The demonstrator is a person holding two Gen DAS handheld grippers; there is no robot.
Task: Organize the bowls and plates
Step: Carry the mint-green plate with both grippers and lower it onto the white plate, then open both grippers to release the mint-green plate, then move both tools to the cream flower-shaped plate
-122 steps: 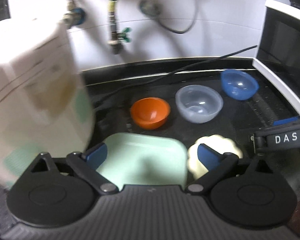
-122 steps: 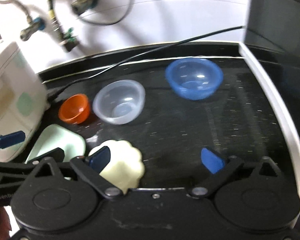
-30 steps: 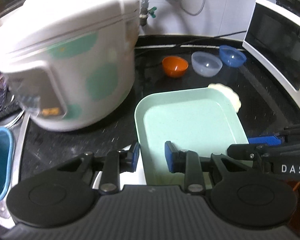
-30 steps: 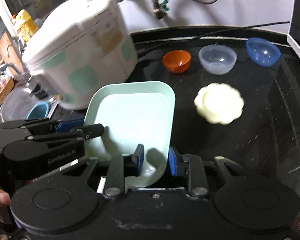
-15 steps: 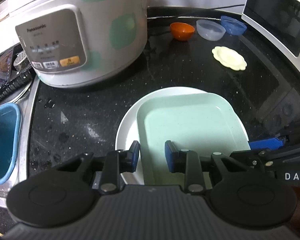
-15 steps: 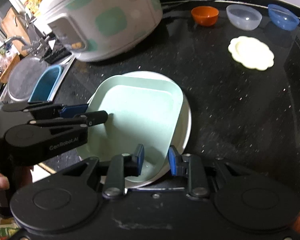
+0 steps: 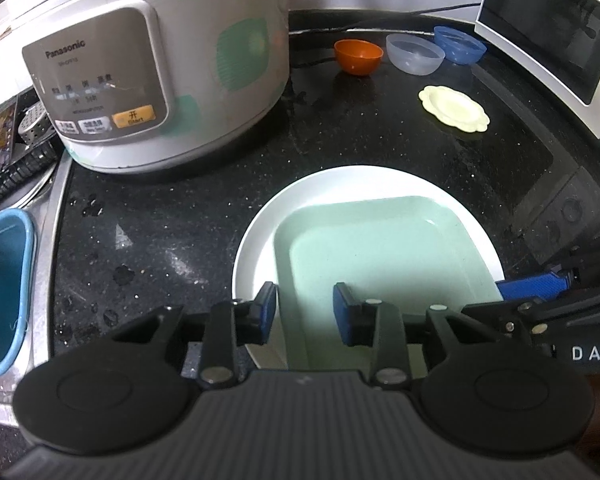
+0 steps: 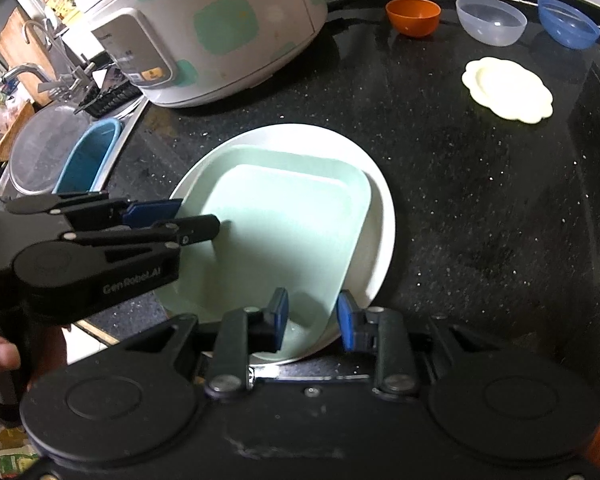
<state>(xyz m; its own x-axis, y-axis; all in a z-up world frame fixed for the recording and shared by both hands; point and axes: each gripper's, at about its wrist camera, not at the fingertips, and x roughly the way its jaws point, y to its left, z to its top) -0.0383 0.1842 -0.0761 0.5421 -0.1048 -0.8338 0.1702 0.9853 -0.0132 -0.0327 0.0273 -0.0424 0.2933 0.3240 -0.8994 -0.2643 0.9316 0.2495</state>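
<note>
The step in hand is judged to be the release of the green square plate [image 8: 284,216] onto the white round plate [image 8: 382,208]. It is best done by opening both sets of jaws fully before either tool is drawn back, so that the green plate is not dragged off centre; it should be left flat and nested within the white rim.

The green plate lies on the white plate, toward that plate's near-left side. The left gripper [image 7: 305,312] is seen part open, its pads straddling the green plate's near-left rim, and no firm hold can be made out. The right gripper [image 8: 313,320] is likewise part open astride the near-right corner. The cream scalloped plate [image 8: 507,90] lies well beyond the white plate, with the orange bowl [image 8: 413,16], clear bowl [image 8: 491,20] and blue bowl [image 8: 568,28] farther still
</note>
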